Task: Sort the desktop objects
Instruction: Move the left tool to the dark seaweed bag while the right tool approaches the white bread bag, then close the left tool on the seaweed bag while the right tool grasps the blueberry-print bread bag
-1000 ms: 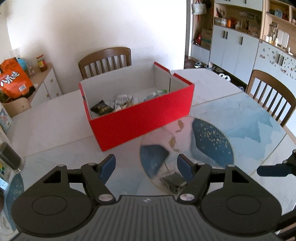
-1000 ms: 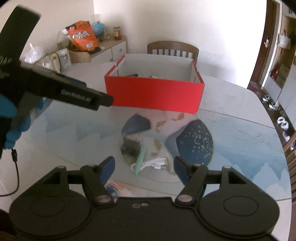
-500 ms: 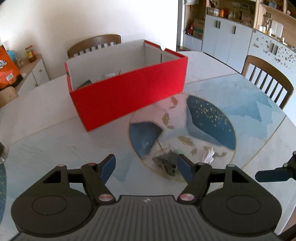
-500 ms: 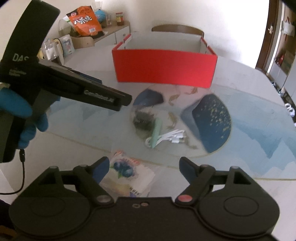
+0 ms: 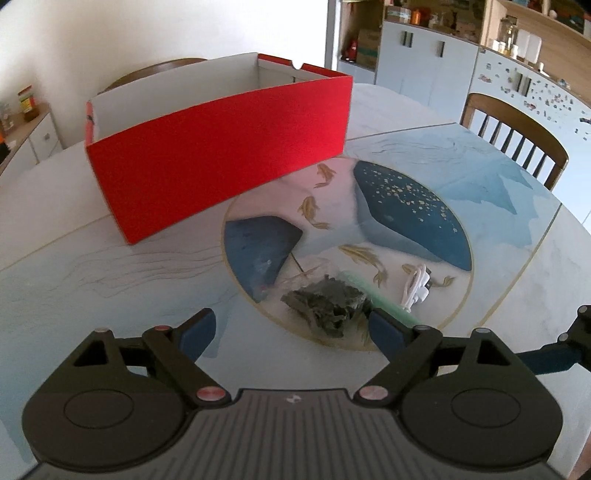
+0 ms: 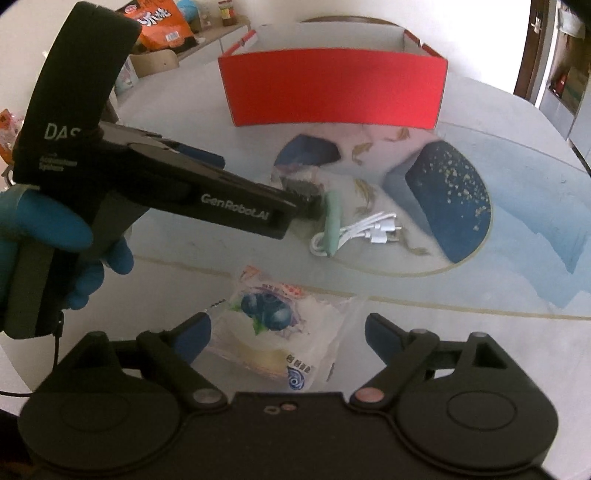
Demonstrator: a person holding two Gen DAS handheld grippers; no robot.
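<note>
A red cardboard box (image 5: 218,155) stands at the back of the table. My left gripper (image 5: 291,328) hovers low over a dark crumpled packet (image 5: 325,302). Its jaws are opening, and the packet lies just ahead between them, near the right finger, untouched. A pale green stick (image 5: 376,295) and a coiled white cable (image 5: 415,286) lie right of the packet. My right gripper (image 6: 288,332) hangs over a clear snack packet with a blueberry print (image 6: 273,332). Its jaws are opening too, and the packet lies between the fingers without contact.
A blue-gloved hand (image 6: 44,225) holds the left gripper's black body at the left of the right wrist view. Wooden chairs (image 5: 517,136) stand around the table. An orange snack bag (image 6: 155,22) sits on a sideboard at the back left, cabinets (image 5: 424,62) at the back right.
Both grippers have sunk toward the table and their jaws stand wider. The box's inside has dropped out of sight. The blueberry packet now lies between the right fingers.
</note>
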